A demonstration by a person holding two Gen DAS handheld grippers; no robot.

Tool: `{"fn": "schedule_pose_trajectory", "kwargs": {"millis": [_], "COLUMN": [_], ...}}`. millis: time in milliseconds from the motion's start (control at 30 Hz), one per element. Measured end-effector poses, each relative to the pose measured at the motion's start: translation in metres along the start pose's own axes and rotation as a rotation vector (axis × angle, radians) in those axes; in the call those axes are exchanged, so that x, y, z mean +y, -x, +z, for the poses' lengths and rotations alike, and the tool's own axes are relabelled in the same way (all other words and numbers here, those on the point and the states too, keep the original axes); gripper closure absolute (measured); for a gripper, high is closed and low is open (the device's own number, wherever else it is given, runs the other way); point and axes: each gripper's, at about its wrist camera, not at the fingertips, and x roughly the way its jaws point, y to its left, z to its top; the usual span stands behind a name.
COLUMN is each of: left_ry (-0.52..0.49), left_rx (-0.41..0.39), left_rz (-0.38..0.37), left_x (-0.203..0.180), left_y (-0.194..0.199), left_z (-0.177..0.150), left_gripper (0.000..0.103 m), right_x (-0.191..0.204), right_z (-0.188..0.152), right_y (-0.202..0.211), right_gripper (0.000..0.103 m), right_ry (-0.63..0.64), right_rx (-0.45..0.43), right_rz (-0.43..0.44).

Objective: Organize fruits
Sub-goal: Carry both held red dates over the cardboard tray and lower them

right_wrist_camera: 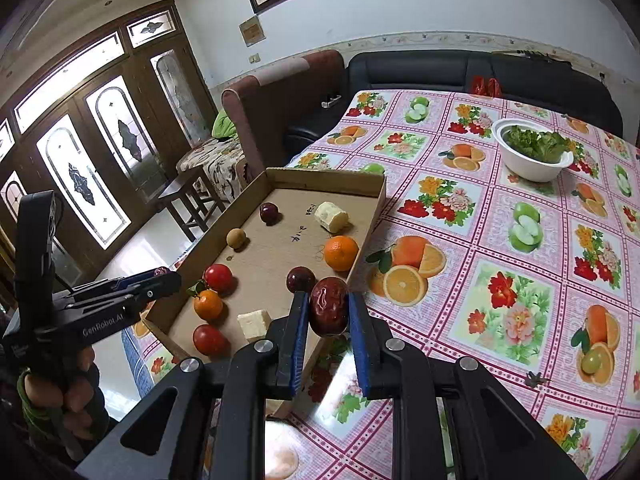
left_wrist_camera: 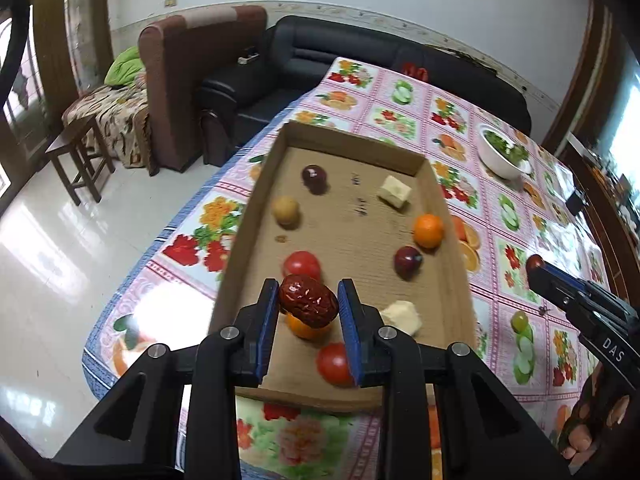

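My left gripper (left_wrist_camera: 309,293) is shut on a wrinkled red date (left_wrist_camera: 308,307) and hovers over the near end of a shallow cardboard tray (left_wrist_camera: 352,138). The tray holds two tomatoes (left_wrist_camera: 302,265), two oranges (left_wrist_camera: 428,231), two dark plums (left_wrist_camera: 407,261), a tan round fruit (left_wrist_camera: 285,210) and two pale chunks (left_wrist_camera: 395,191). My right gripper (right_wrist_camera: 328,300) is shut on a second red date (right_wrist_camera: 329,311), just outside the tray's (right_wrist_camera: 328,178) right wall, near its front corner. Each gripper shows in the other view, the right gripper (left_wrist_camera: 536,268) and the left gripper (right_wrist_camera: 166,274).
A white bowl (right_wrist_camera: 532,156) of green leaves stands at the far right of the fruit-patterned tablecloth (right_wrist_camera: 500,280). A black sofa (right_wrist_camera: 440,76) and a brown armchair (left_wrist_camera: 192,80) lie beyond the table. A small wooden stool (left_wrist_camera: 80,160) stands on the floor to the left.
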Motion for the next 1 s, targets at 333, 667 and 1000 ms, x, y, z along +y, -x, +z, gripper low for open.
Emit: {"fn": "schedule_pose_trajectory", "kwargs": {"millis": [333, 667, 1000], "left_ry": [0.023, 0.004, -0.018], "left_rx": [0.002, 0.003, 0.026], "left_rz": [-0.01, -0.061, -0.071], "left_x": [0.011, -0.008, -0.024], "left_y": [-0.004, -0.01, -0.027], "left_z": [0.009, 0.022, 0.036], "left_gripper": [0.076, 0.076, 0.076], "right_x": [-0.017, -0.056, -0.021], "right_z": [0.024, 0.065, 0.059], "right_y": [0.019, 0.052, -0.029], "right_gripper": [0.083, 0.083, 0.083], "right_ry": [-0.016, -0.063, -0.074], "right_rx": [-0.048, -0.132, -0.008], "right_rz": [-0.004, -0.065, 0.073]}}
